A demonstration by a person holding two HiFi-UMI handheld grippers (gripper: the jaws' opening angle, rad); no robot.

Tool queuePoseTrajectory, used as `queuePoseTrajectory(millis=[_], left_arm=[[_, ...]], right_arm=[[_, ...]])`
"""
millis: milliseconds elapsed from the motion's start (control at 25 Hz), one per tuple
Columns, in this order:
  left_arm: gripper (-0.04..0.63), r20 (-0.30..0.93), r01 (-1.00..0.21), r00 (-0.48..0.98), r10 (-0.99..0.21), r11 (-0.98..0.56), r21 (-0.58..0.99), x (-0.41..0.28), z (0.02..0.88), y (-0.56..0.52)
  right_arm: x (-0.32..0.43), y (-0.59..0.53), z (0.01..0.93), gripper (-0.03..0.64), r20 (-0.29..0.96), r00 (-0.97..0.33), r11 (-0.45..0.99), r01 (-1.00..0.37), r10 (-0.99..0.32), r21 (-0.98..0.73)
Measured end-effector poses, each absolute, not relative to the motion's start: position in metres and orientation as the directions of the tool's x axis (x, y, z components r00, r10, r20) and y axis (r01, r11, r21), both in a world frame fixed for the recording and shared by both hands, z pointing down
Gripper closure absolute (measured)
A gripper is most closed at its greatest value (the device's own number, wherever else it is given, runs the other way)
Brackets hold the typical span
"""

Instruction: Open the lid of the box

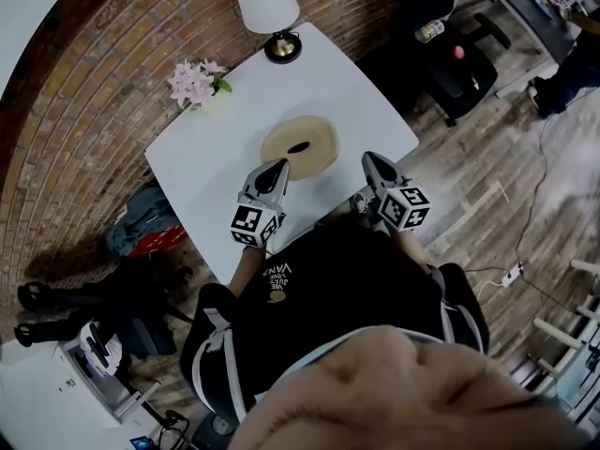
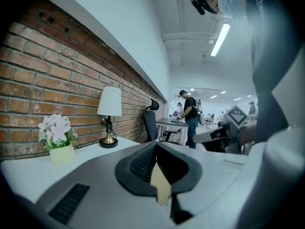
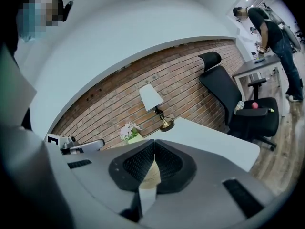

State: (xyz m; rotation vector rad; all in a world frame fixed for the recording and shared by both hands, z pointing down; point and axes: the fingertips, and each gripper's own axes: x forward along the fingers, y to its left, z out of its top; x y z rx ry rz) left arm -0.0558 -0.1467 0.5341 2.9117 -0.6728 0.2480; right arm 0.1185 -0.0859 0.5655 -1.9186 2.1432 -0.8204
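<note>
A round tan woven box (image 1: 300, 145) with a small dark knob on its lid lies near the front of the white table (image 1: 244, 101). My left gripper (image 1: 278, 165) is shut and empty, its tip just short of the box's near left edge. My right gripper (image 1: 370, 158) is also shut and empty, over the table's front right edge, to the right of the box. In the left gripper view the jaws (image 2: 156, 144) meet, and a sliver of woven box (image 2: 161, 186) shows below them. The right gripper view shows its jaws (image 3: 154, 144) closed, with the tan box (image 3: 147, 174) in the gap beneath.
A white-shaded lamp (image 1: 267, 7) on a brass base stands at the table's far corner, and a pot of pink flowers (image 1: 197, 82) sits by the brick wall. A black office chair (image 1: 459, 64) is to the right. Bags (image 1: 141, 228) lie on the floor to the left.
</note>
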Motion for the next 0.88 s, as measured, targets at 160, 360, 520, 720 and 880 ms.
queuePoseTrajectory(millis=[160,360,520,720,880], left_arm=[[0.584,0.226,-0.452,0.875,-0.428,-0.890,0.063,-0.040,0.540,-0.154],[0.584,0.271,-0.451,0.862,-0.428,-0.892,0.027,-0.020,0.548,-0.158],[0.584,0.313,-0.436,0.857,-0.410,-0.900,0.013,-0.008,0.556,-0.158],[0.574,0.378,-0.423,0.838,-0.393,-0.906,-0.006,0.000,0.570,-0.160],[0.506,0.430,-0.420,0.814,-0.390,-0.907,-0.026,0.000,0.581,-0.161]], right_arm=[[0.129,-0.102,0.573,0.614,0.259,-0.228,0.079,-0.873,-0.938,-0.481],[0.131,-0.118,0.584,0.614,0.275,-0.324,0.166,-0.865,-0.905,-0.473],[0.132,-0.129,0.595,0.612,0.299,-0.381,0.222,-0.864,-0.875,-0.451],[0.135,-0.137,0.610,0.612,0.336,-0.436,0.282,-0.863,-0.834,-0.419],[0.132,-0.143,0.622,0.611,0.365,-0.486,0.337,-0.852,-0.794,-0.400]])
